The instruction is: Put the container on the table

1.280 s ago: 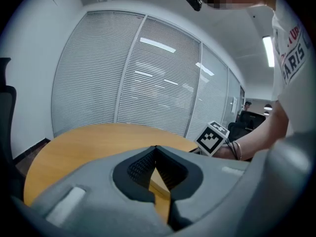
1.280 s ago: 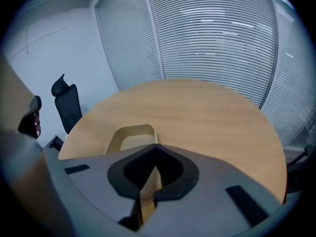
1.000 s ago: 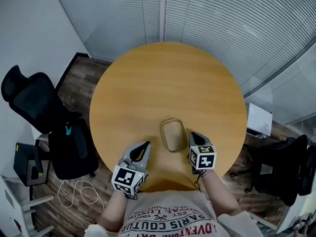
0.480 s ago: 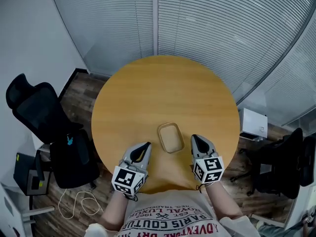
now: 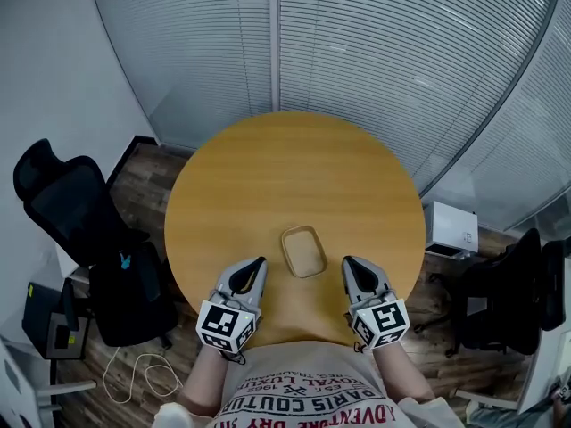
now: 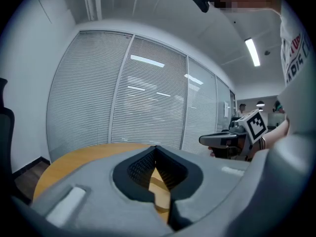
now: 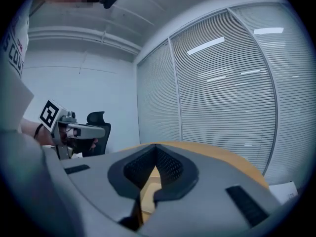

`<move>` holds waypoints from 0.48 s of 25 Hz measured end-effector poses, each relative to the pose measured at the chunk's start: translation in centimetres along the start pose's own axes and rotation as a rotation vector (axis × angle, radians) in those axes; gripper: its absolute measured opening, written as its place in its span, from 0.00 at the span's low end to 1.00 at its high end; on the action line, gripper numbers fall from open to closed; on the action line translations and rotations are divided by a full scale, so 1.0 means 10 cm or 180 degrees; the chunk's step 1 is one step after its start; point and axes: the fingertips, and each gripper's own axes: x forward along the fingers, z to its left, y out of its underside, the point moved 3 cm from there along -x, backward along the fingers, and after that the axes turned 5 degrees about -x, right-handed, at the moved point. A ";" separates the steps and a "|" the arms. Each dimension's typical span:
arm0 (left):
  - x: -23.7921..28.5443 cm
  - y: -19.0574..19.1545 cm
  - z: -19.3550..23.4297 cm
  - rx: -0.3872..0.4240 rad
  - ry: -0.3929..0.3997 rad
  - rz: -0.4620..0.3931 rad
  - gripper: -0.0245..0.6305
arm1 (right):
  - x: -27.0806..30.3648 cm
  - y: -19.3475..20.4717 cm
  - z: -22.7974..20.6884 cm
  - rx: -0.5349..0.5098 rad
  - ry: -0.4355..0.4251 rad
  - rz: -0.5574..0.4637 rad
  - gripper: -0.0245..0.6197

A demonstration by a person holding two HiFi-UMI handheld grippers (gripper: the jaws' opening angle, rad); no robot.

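A shallow tan container (image 5: 302, 251) with rounded corners rests flat on the round wooden table (image 5: 294, 168), near its front edge. My left gripper (image 5: 257, 264) hovers just left of and nearer than the container, apart from it. Its jaws are shut with nothing between them. My right gripper (image 5: 349, 263) hovers to the container's right, also apart from it, shut and empty. In the left gripper view the jaw tips (image 6: 156, 148) meet above the table. In the right gripper view the tips (image 7: 156, 146) meet too, and a strip of the container (image 7: 149, 191) shows below them.
A black office chair (image 5: 62, 203) and a dark bag (image 5: 129, 283) stand to the table's left. Another black chair (image 5: 513, 301) and a white box (image 5: 451, 228) are on the right. A curved glass wall with blinds (image 5: 375, 52) runs behind the table. A white cable (image 5: 143, 373) lies on the floor.
Both grippers have risen and drawn back from the container, the right one more. The container stays put on the table. The head view has tilted up toward the blinds.
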 end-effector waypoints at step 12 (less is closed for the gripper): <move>0.01 -0.03 -0.14 0.0022 0.0069 0.0009 0.05 | 0.01 -0.02 0.04 0.0041 -0.0109 -0.0094 0.05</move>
